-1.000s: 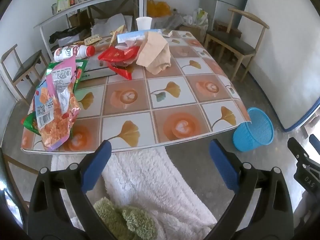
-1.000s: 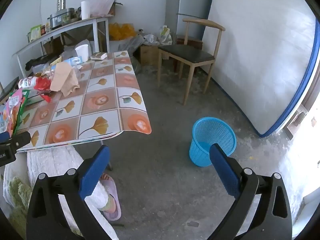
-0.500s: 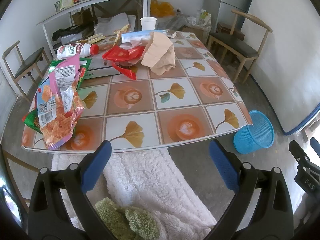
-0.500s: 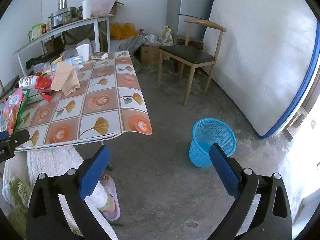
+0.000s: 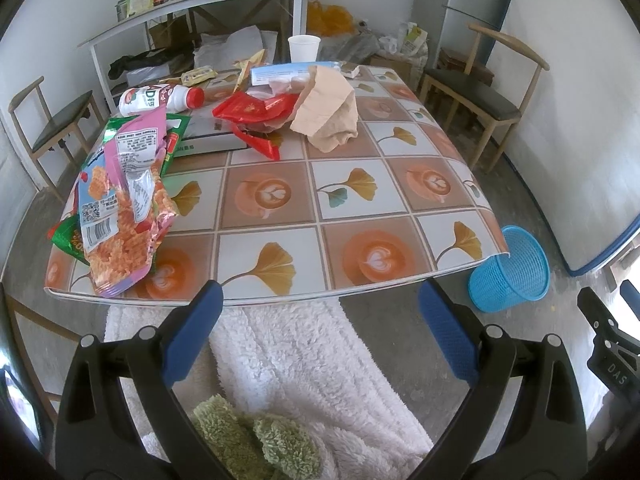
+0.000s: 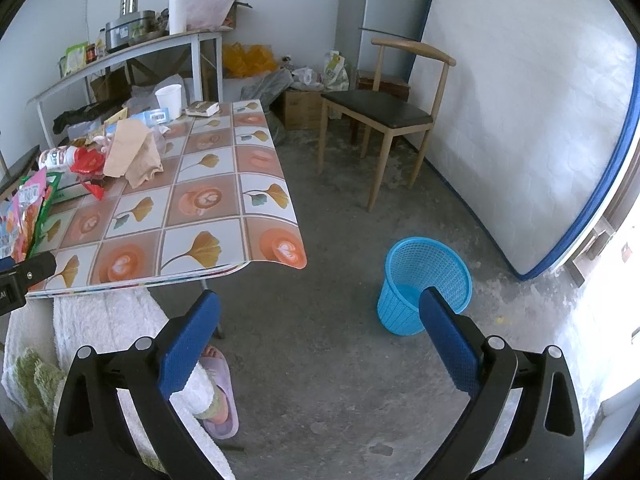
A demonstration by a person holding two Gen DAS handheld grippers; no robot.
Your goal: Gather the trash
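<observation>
Both tongs are spread wide and carrying nothing: the left tongs hang at the near edge of the surface, the right tongs hover over bare concrete floor. From the left wrist view, the trash sits across the tiled cloth: a pink and orange snack bag at 9 o'clock lies on top of a green packet, right at the left edge. Up at 11 o'clock a white drink bottle with a red cap lies on its side, and just beside it red wrappers spill against a crumpled tan paper bag near 12. Behind that, a blue and white box, and a white paper cup stands upright at the far edge. The blue mesh basket stands upright on the floor, well apart from the trash, at 3 o'clock off the surface's corner in the left view and just ahead of the right tongs. A wooden chair stands beyond it by the wall. A person's fluffy white garment fills the foreground, with a foot in a purple slipper showing below the right tongs.
</observation>
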